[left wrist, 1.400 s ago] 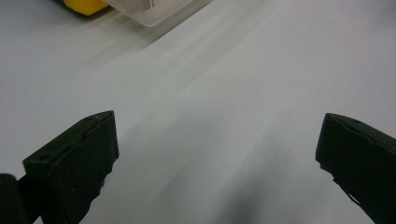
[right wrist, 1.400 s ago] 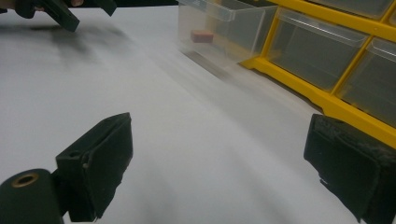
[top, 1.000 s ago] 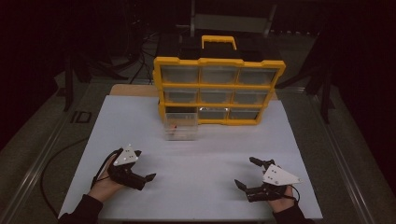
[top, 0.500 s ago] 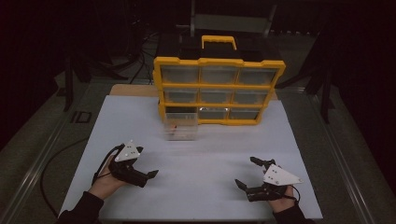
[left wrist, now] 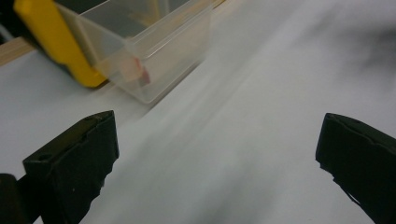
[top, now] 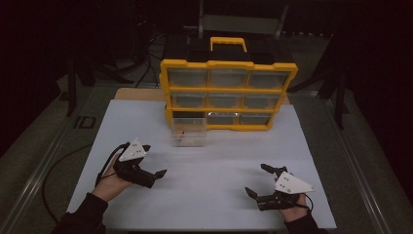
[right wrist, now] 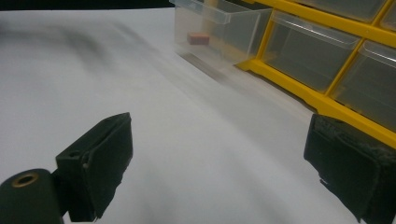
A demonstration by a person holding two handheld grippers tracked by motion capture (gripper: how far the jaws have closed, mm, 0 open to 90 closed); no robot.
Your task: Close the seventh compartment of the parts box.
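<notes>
A yellow drawer cabinet (top: 228,92) with clear drawers stands at the back of the white table (top: 219,161). Its bottom-left clear drawer (top: 189,132) is pulled out, with a small red piece (top: 182,131) inside. My left gripper (top: 155,160) is open above the table's front left, pointing right, nothing between its jaws. My right gripper (top: 255,179) is open at the front right, also holding nothing. The left gripper view has the drawer (left wrist: 149,51) and red piece (left wrist: 142,72) beyond the left gripper (left wrist: 217,158). In the right gripper view the drawer (right wrist: 219,28) and red piece (right wrist: 197,37) lie past the right gripper (right wrist: 219,163).
The cabinet has a yellow carry handle (top: 228,43) on top and a yellow frame (right wrist: 336,107) around its shut drawers. Bare white tabletop lies between the grippers and the cabinet. Dark floor and stands (top: 73,83) surround the table. A cable (top: 53,170) trails off the left side.
My left gripper has shifted a little forward, toward the pulled-out drawer. The right gripper has stayed almost where it was. Both remain open.
</notes>
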